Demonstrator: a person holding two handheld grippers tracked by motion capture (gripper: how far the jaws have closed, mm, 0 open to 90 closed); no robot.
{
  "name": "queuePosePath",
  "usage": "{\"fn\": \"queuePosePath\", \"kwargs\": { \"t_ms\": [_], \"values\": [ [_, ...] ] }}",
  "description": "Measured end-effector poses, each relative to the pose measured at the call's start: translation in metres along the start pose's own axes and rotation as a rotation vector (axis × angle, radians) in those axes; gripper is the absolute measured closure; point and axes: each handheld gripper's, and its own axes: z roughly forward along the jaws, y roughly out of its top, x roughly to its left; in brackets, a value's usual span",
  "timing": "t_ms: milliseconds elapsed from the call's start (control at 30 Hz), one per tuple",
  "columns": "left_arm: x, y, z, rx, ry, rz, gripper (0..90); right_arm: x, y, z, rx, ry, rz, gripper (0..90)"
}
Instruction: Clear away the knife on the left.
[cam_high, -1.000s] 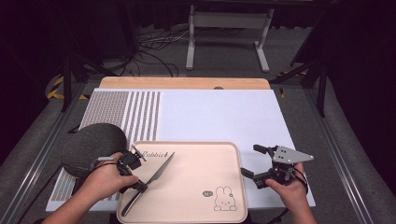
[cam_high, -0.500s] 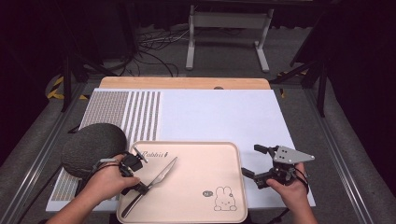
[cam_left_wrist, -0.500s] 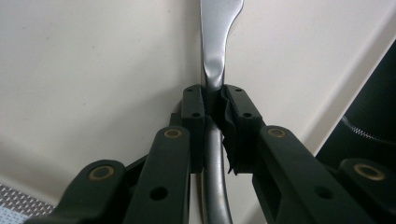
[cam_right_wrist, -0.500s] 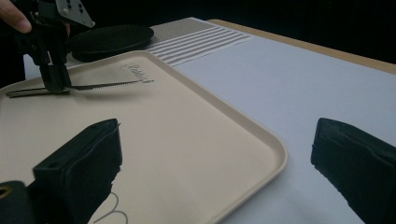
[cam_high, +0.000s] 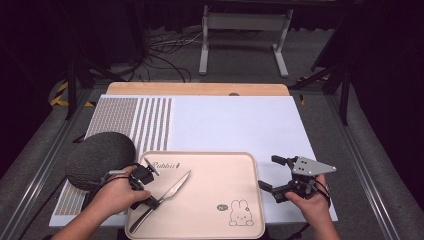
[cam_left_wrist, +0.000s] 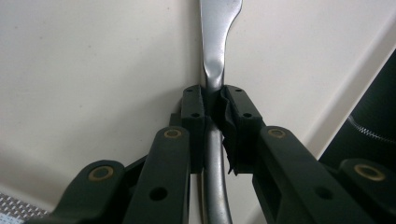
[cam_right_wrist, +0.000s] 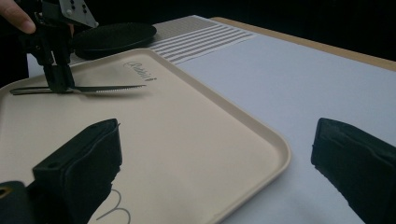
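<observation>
A silver table knife (cam_high: 172, 189) lies slantwise over the left part of a beige tray (cam_high: 215, 170) with a rabbit print. My left gripper (cam_high: 150, 201) is shut on the knife's handle just behind the blade. In the left gripper view the two black pads (cam_left_wrist: 194, 105) pinch the handle (cam_left_wrist: 213, 93), and the blade (cam_left_wrist: 219, 23) runs away from me. The right gripper view shows that gripper (cam_right_wrist: 60, 77) holding the serrated knife (cam_right_wrist: 109, 87) level and low over the tray (cam_right_wrist: 196, 116). My right gripper (cam_high: 269, 172) stands open and holds nothing beside the tray's right edge, its jaws (cam_right_wrist: 217, 135) spread wide.
A dark round textured plate (cam_high: 100, 159) sits left of the tray, close to my left hand. Under everything is a white mat (cam_high: 235, 125) with a striped and dotted patch (cam_high: 135, 120) at the left. A wooden strip (cam_high: 200, 89) marks the table's far edge.
</observation>
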Motion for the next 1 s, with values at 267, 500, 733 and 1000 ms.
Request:
{"fn": "queuePosePath", "kwargs": {
  "t_ms": [267,500,733,1000],
  "values": [
    [0.001,-0.001,0.000,-0.003,-0.002,0.004,80.0,0.000,0.000,0.000,-0.001,-0.004,-0.002,2.5],
    [0.001,-0.001,-0.002,-0.020,0.002,0.011,74.0,0.000,0.000,0.000,0.000,0.001,0.000,2.6],
    [-0.006,-0.001,-0.006,-0.083,0.083,0.076,36.1,0.000,-0.001,0.000,-0.003,0.001,0.001,2.5],
    [-0.018,0.001,-0.008,-0.205,0.155,0.294,22.6,0.000,-0.001,0.000,-0.001,0.002,-0.001,2.5]
  ]
}}
